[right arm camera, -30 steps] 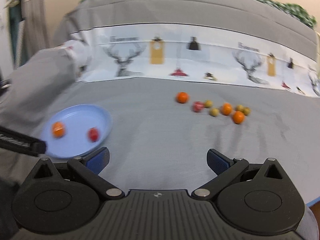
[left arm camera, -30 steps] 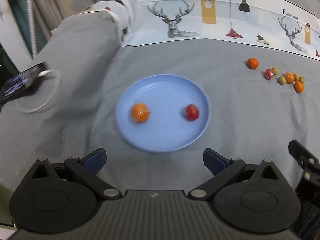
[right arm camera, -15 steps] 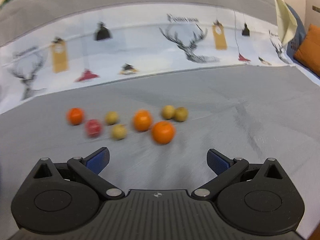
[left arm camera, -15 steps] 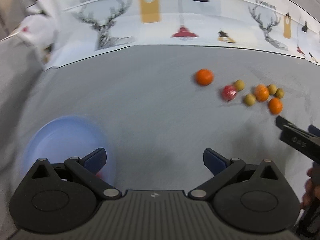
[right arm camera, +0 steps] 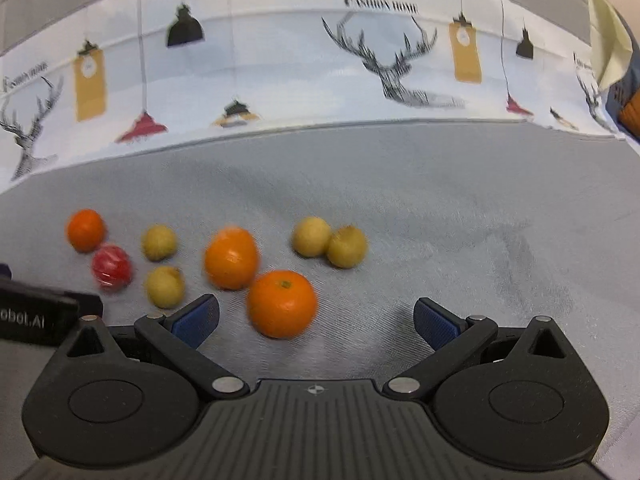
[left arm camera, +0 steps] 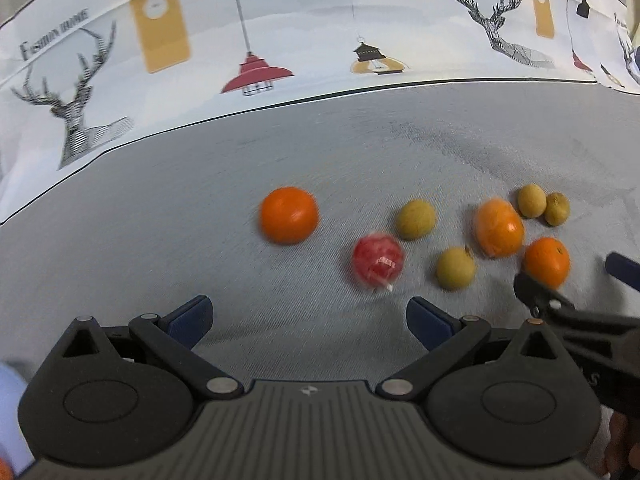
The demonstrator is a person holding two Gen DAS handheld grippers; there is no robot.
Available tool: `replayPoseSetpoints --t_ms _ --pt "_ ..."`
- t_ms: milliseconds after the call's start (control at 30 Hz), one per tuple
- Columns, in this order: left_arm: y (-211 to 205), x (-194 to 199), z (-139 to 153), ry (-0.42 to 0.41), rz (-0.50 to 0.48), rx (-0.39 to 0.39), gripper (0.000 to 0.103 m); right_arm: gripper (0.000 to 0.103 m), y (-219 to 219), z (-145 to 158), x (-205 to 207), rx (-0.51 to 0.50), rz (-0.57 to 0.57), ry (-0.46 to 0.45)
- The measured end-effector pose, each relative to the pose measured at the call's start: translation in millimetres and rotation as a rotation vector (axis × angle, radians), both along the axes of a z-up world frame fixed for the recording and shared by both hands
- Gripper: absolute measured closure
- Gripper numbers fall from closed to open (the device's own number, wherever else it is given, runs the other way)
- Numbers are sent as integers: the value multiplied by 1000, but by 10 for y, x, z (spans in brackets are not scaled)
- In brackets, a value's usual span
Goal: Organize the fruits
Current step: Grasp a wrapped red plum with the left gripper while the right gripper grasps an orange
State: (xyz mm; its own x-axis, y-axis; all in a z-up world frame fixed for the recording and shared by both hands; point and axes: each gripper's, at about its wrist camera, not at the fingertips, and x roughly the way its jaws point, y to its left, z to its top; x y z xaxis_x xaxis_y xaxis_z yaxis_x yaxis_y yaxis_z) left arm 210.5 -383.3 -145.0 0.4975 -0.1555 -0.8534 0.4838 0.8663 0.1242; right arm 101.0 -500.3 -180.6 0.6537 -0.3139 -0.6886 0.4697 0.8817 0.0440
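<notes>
Loose fruits lie on the grey cloth. In the left wrist view I see an orange (left arm camera: pixel 289 215), a red fruit (left arm camera: pixel 377 261), several small yellow fruits (left arm camera: pixel 415 219), and two more oranges (left arm camera: pixel 499 228). My left gripper (left arm camera: pixel 308 318) is open and empty, just short of the red fruit. In the right wrist view the nearest orange (right arm camera: pixel 281 303) sits just ahead of my open, empty right gripper (right arm camera: pixel 316 322), left of centre between the fingers. The right gripper also shows in the left wrist view (left arm camera: pixel 576 280) around the rightmost orange (left arm camera: pixel 547 261).
A white printed cloth band with deer and lamps (left arm camera: pixel 320 40) rises behind the fruits. A sliver of the blue plate (left arm camera: pixel 10 412) shows at the left wrist view's lower left edge. The left gripper's body (right arm camera: pixel 36 316) sits at the right wrist view's left edge.
Both grippers have swung away from the blue plate and moved close to the loose fruits. The right gripper now has the nearest orange just in front of its fingers.
</notes>
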Motion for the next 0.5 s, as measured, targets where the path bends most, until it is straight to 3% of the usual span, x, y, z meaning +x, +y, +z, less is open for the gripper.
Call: replayPoseSetpoints --t_ms 200,500 --pt "-153 157 -70 27 -21 -48 0 1 -104 -131 70 -9 10 14" --pt "-248 222 -166 45 -29 -44 4 1 -134 -132 86 -14 8 0"
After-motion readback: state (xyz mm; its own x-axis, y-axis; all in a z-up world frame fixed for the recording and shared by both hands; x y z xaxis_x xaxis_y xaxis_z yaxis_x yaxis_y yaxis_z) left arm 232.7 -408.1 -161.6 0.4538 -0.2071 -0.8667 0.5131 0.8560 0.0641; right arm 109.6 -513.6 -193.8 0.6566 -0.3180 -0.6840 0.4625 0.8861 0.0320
